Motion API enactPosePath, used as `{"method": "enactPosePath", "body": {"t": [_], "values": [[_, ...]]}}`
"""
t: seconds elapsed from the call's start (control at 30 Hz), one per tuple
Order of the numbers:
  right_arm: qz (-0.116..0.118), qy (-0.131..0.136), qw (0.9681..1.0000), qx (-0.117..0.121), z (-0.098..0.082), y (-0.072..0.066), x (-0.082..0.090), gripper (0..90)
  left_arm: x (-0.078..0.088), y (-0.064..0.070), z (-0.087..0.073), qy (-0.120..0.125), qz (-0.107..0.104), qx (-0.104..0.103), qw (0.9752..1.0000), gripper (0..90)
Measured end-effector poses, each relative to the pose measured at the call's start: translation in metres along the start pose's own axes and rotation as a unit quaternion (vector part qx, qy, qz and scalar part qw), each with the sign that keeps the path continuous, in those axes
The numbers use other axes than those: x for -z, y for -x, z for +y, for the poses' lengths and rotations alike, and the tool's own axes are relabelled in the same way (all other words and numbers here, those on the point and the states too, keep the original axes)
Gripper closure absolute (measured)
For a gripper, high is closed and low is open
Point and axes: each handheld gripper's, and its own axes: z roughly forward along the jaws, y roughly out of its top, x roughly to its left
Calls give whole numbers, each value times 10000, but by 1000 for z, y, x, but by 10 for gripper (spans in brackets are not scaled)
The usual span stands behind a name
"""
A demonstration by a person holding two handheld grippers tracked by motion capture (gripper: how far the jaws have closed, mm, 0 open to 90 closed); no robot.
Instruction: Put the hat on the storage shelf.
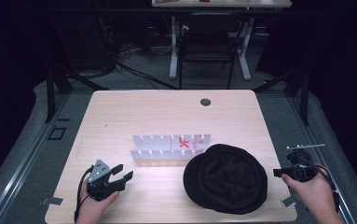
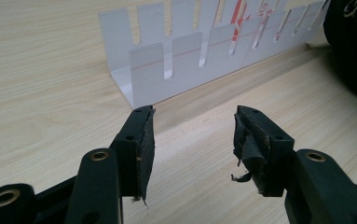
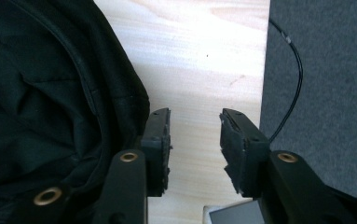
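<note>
A white slotted rack (image 1: 170, 147) with red print stands at the middle of the wooden table (image 1: 134, 112). To its right lies a round black fabric hat (image 1: 225, 178). My left gripper (image 1: 124, 171) is near the front left of the table, open and pointing at the rack's left end. In the left gripper view the open jaws (image 2: 195, 116) hold nothing, with the rack (image 2: 204, 51) just ahead and the hat (image 2: 353, 46) at the top right. My right gripper (image 1: 281, 172) is at the table's right edge. Its jaws (image 3: 195, 116) stand open over bare wood beside the hat (image 3: 50, 93).
A dark round grommet (image 1: 205, 101) sits in the table's far side. Grey carpet (image 3: 316, 70) with a black cable (image 3: 293, 93) lies beyond the right edge. A black chair (image 1: 208, 46) and a white-legged desk stand behind the table.
</note>
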Motion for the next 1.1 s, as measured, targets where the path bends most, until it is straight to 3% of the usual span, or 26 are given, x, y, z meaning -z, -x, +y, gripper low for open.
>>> {"method": "enactPosePath", "body": {"t": [0.13, 0.3, 0.33, 0.53, 0.63, 0.8, 0.93, 1.03, 1.1], "values": [[51, -144, 9998, -88, 5, -7, 0, 670, -1, 1, 0, 14, 15, 9, 10000, 481], [-78, -337, 9994, 69, 9, -13, -1, 676, -3, 2, 0, 18, -10, 7, 10000, 480], [118, -300, 9994, -105, 9, -15, -4, 676, -3, 2, 0, -16, -31, -22, 10000, 480], [17, -423, 9991, -83, 9, -16, -6, 691, -3, 3, 0, -16, -41, -36, 10000, 478], [187, -552, 9980, -242, 10, -15, -10, 687, -4, 3, 0, -16, -38, -42, 10000, 478], [290, -576, 9978, -119, 8, -20, -6, 681, -4, 3, 0, -54, -35, -30, 10000, 477], [229, -618, 9978, -18, 7, -24, -8, 685, -4, 3, 0, -55, -39, -45, 10000, 477], [191, -662, 9976, -28, 6, -23, -12, 696, -4, 4, 0, -24, -44, -48, 10000, 477], [287, -667, 9973, -119, 5, -21, -19, 720, -4, 3, 0, -30, -46, -52, 10000, 477]]}}
